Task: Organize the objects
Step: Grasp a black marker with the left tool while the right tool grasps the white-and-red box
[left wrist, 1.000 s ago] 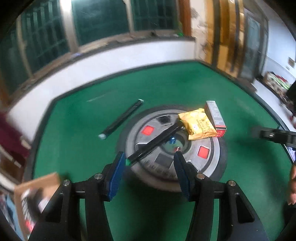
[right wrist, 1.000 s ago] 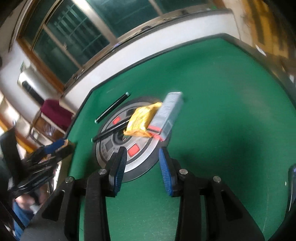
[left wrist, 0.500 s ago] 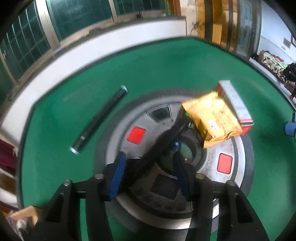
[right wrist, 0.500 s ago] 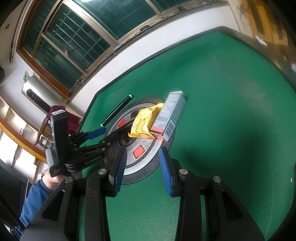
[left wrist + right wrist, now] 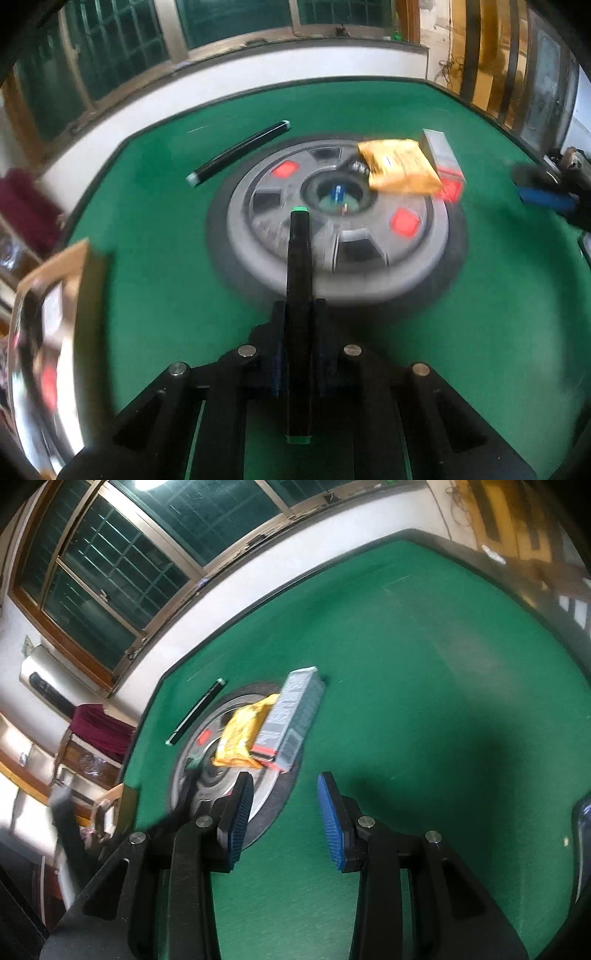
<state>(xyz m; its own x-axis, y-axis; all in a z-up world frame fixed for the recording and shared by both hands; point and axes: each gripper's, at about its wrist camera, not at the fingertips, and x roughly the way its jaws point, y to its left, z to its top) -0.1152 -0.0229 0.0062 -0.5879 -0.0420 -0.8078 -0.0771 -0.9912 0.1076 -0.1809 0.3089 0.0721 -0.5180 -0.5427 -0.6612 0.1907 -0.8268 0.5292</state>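
Note:
My left gripper (image 5: 299, 314) is shut on a black stick with green ends (image 5: 299, 258). The stick juts forward between the pads, over the near part of the round grey hub (image 5: 369, 258) in the green table (image 5: 155, 229). A second black stick (image 5: 240, 153) (image 5: 195, 710) lies on the felt left of the hub. A yellow packet (image 5: 399, 166) (image 5: 243, 734) and a grey box with a red end (image 5: 441, 153) (image 5: 295, 716) rest on the hub's far right side. My right gripper (image 5: 284, 812) hangs open over the felt near the hub's edge, with nothing between its fingers.
A brown box with a shiny object (image 5: 55, 314) sits at the table's left edge. The right gripper's blue pad (image 5: 546, 195) shows at the right of the left wrist view. Windows and a white wall run behind the table.
My left gripper moved in over the hub, closed on the black stick lying there and drew it back, so it now points forward. The right gripper kept its place and opening.

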